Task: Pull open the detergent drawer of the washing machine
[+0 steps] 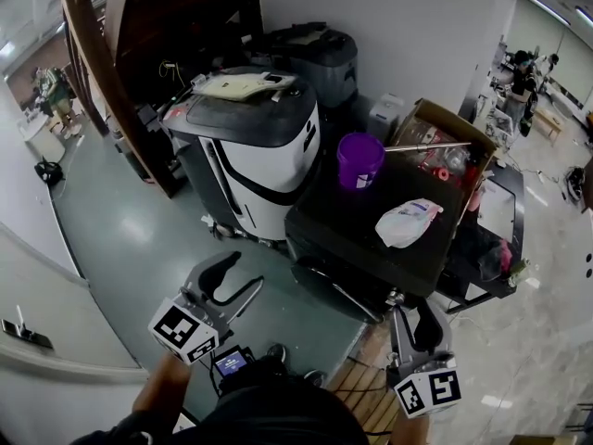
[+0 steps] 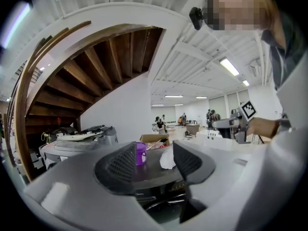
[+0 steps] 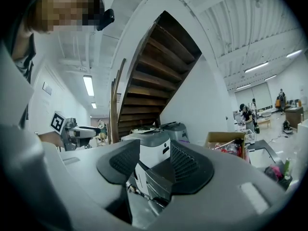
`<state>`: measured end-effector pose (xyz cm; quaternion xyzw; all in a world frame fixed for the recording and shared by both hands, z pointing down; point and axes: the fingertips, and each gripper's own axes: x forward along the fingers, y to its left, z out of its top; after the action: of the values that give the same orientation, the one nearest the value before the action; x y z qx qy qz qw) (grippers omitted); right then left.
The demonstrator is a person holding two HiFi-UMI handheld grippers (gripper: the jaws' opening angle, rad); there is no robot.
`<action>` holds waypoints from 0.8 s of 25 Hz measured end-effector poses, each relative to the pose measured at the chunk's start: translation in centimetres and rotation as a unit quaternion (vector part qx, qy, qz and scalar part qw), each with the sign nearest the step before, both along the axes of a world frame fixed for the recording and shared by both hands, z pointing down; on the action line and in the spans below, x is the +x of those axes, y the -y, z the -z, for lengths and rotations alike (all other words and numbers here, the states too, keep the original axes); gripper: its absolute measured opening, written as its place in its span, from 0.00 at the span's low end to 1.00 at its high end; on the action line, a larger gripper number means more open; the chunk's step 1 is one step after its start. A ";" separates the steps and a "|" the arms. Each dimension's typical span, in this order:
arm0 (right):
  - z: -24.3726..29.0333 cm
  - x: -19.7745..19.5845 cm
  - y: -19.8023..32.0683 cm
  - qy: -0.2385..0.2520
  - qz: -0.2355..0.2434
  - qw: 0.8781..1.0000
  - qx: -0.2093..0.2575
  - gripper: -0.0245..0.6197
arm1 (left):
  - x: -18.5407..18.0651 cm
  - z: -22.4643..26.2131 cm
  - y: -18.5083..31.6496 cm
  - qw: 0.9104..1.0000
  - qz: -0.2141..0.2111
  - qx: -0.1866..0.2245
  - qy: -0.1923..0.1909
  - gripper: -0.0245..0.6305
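Left claw (image 2: 155, 161), right claw (image 3: 155, 163) apart, empty; purple cup (image 1: 359, 160), white bag (image 1: 408, 222) atop washing machine (image 1: 338, 219); cardboard box (image 1: 447, 121) beside.

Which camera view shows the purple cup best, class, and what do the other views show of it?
The head view: the purple cup is seen whole from above, near the white bag. The left gripper view shows the purple cup small and partly hidden; the right gripper view does not show it clearly.
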<state>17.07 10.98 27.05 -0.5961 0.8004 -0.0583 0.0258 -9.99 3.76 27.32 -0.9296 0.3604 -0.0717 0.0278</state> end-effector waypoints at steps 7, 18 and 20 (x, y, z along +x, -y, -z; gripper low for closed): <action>-0.4 0.9 2.1 0.009 -0.019 1.000 0.002 0.31 | 1.3 -0.8 3.5 1.000 -0.019 0.003 -0.003 0.43; 1.9 2.8 4.7 -0.033 -0.100 0.994 -0.017 0.31 | 5.4 -1.8 11.1 0.993 -0.100 -0.031 -0.051 0.43; 1.7 3.0 5.1 -0.039 -0.114 0.992 -0.021 0.31 | 6.1 -2.6 12.2 0.991 -0.117 -0.036 -0.054 0.43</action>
<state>20.02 5.84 25.33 -0.6859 0.7260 -0.0479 -0.0115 -3.89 -8.48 29.93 -0.9682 0.2475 -0.0309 -0.0172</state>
